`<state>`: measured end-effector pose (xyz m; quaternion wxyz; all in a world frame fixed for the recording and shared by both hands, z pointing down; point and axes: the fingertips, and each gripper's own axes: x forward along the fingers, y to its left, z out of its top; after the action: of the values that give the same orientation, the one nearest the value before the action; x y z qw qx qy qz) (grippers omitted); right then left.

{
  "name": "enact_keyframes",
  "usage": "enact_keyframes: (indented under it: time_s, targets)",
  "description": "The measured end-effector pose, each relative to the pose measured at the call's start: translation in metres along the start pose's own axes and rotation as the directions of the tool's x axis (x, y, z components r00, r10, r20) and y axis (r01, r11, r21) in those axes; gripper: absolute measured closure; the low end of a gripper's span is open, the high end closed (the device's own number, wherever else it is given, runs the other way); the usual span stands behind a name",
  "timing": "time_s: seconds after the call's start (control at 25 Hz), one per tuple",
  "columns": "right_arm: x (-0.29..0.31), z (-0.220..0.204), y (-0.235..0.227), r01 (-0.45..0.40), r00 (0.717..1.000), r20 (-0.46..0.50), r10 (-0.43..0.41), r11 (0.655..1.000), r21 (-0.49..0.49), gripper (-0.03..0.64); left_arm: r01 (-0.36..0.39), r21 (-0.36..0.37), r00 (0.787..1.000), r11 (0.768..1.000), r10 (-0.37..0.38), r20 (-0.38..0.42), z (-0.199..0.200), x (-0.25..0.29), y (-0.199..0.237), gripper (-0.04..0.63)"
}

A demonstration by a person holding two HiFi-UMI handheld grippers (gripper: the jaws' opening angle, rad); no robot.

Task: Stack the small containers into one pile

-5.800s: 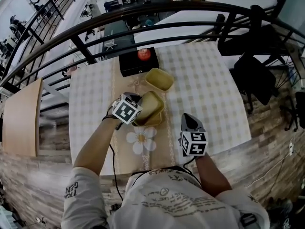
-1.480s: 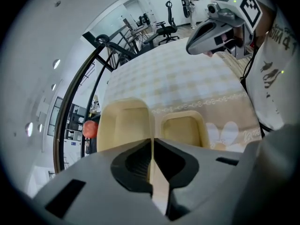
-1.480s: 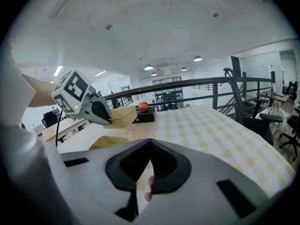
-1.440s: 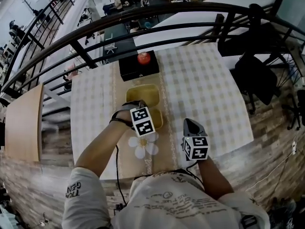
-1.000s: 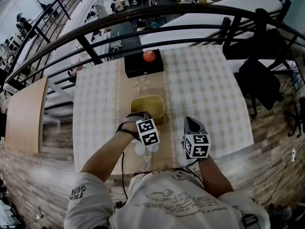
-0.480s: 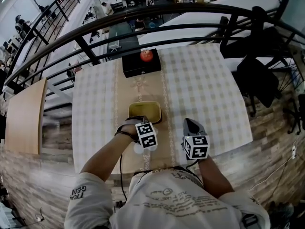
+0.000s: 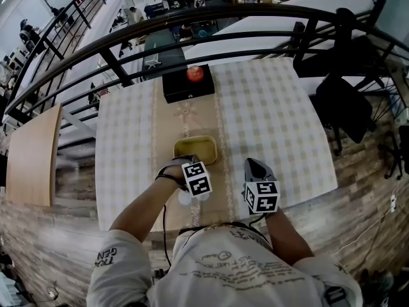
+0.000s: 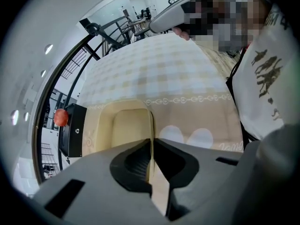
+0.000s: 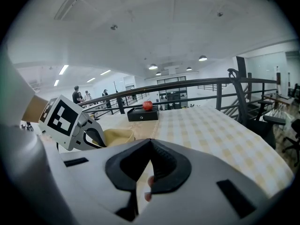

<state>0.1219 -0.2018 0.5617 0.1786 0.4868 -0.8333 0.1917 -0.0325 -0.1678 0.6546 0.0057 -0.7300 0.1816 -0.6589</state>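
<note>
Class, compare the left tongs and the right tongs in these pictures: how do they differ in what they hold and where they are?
The left tongs are shut on the wall of the yellow container; the right tongs are shut on nothing. The left tongs touch the container on the beige runner; the right tongs are apart from it, off to its right. Shared: both have their jaws together, and both are over the same checked table.

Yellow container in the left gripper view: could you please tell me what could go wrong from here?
1. The left gripper is clamped on one thin side wall of the yellow container, so pulling back before opening could tip or drag it.
2. The right gripper is shut, empty and apart from it, so nothing would brace the container if it slides.
</note>
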Motion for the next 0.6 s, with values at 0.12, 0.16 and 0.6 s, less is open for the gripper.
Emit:
enact_keyframes:
  time_s: [0.12, 0.16, 0.6]
  targets:
    - [-0.001, -0.002, 0.002, -0.004, 1.0, -0.003, 0.004, 1.0, -0.003, 0.623, 0.037, -0.029, 0.998, 0.999, -0.035, 0.053, 0.002, 0.003, -0.007, 0.56]
    - [-0.001, -0.003, 0.003, -0.006, 1.0, -0.004, 0.006, 1.0, -0.004, 0.623, 0.04, -0.038, 0.997, 0.998, -0.037, 0.065, 0.002, 0.003, -0.008, 0.546]
    - [0.006, 0.007, 0.023, -0.053, 0.999, 0.01, 0.053, 0.998, -0.037, 0.623, -0.065, -0.45, 0.904, 0.891, 0.244, 0.352, 0.014, -0.055, 0.032, 0.564]
